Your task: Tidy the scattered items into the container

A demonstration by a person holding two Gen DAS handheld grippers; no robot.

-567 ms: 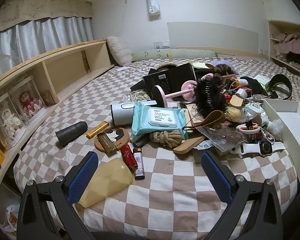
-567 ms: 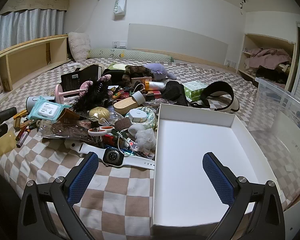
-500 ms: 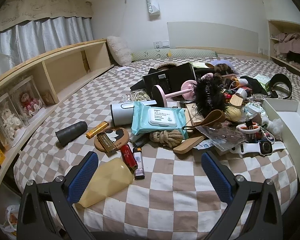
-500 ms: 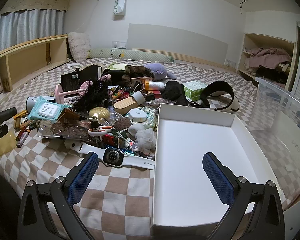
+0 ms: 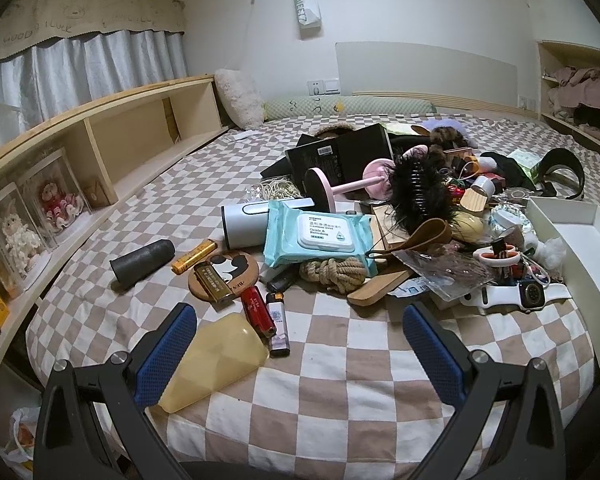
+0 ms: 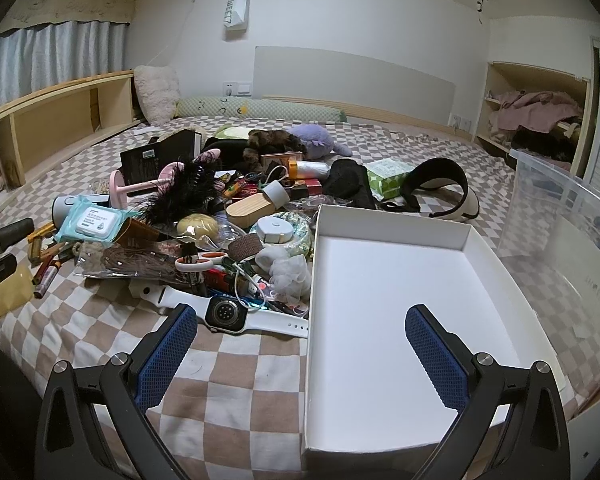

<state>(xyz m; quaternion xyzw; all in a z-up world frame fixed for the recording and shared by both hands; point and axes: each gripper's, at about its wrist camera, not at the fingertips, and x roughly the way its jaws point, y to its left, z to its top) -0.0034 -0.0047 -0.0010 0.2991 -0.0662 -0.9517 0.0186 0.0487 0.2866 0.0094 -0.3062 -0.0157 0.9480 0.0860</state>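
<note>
Nothing moved since earlier: my left gripper (image 5: 300, 354) and right gripper (image 6: 302, 354) both wide, empty; white box (image 6: 380, 280) unfilled.

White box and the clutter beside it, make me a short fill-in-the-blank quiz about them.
1. The white box holds ____ items so far.
2. The smartwatch has a ____ strap.
3. Both the left gripper and the right gripper are ____.

Missing words: no; white; open

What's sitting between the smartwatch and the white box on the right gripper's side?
Nothing: in the right wrist view the smartwatch has its white strap end reaching right up to the white box wall. The right gripper hangs open.
</note>
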